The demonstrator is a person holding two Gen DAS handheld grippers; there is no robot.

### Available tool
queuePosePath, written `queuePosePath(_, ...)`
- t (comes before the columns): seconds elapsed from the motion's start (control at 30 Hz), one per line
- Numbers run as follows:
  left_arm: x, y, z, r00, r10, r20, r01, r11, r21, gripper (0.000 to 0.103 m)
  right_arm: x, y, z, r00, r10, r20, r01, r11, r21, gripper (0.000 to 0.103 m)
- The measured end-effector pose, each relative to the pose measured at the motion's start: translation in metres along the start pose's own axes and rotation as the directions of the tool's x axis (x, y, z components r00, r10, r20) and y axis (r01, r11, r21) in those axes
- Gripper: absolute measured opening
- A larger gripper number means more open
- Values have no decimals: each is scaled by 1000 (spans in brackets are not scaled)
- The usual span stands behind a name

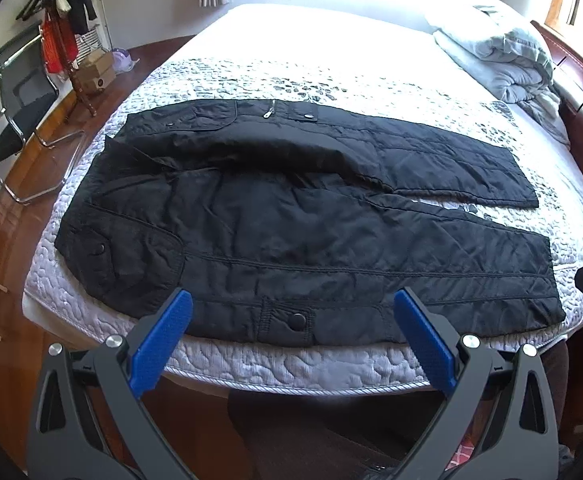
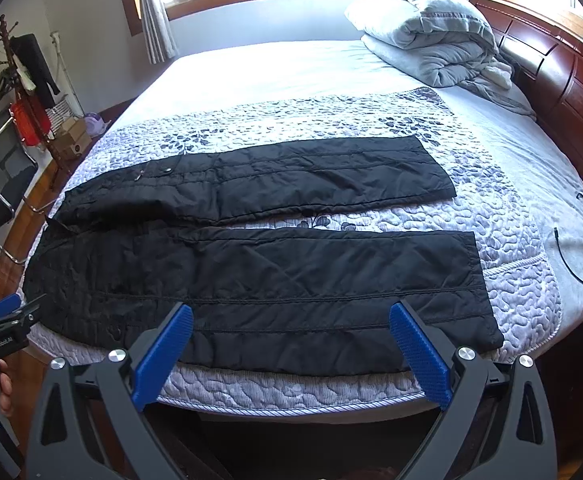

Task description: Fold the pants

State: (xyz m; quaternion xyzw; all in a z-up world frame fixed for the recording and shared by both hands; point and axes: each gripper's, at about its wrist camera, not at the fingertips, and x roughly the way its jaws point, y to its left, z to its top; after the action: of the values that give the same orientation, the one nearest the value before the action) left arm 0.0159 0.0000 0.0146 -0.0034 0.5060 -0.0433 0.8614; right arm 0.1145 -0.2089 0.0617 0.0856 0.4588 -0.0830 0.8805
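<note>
**Slippery pants, both tongs still empty**

Through the left wrist camera we see our left gripper (image 1: 293,320) spread wide, holding nothing, just short of the black pants (image 1: 291,232) lying flat ahead on the quilted bed cover (image 1: 251,364). We judge the padded fabric may slide or bunch if we pinch only one layer. A chair (image 1: 15,120) stands far left.

From the right wrist camera, our right gripper (image 2: 291,334) is likewise spread and empty; the legs lie apart beyond it. A cable (image 2: 571,256) lies off right and could snag. Folded bedding (image 2: 423,32) sits far ahead.
</note>
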Motion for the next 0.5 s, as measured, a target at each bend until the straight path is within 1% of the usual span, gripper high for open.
queuePosePath(0.2,8,1,4,1000,9,-23,-10,1000,-12,100,2,-2,2,1000,-7,1,7,1000,-3,99)
queuePosePath(0.37,13,0,6,999,19,-33,-19,1000,-4,100,6,-4,4,1000,-13,-4,13,1000,8,99)
queuePosePath(0.5,17,4,13,1000,-7,-28,7,1000,0,100,15,-12,13,1000,-6,-11,6,1000,-13,99)
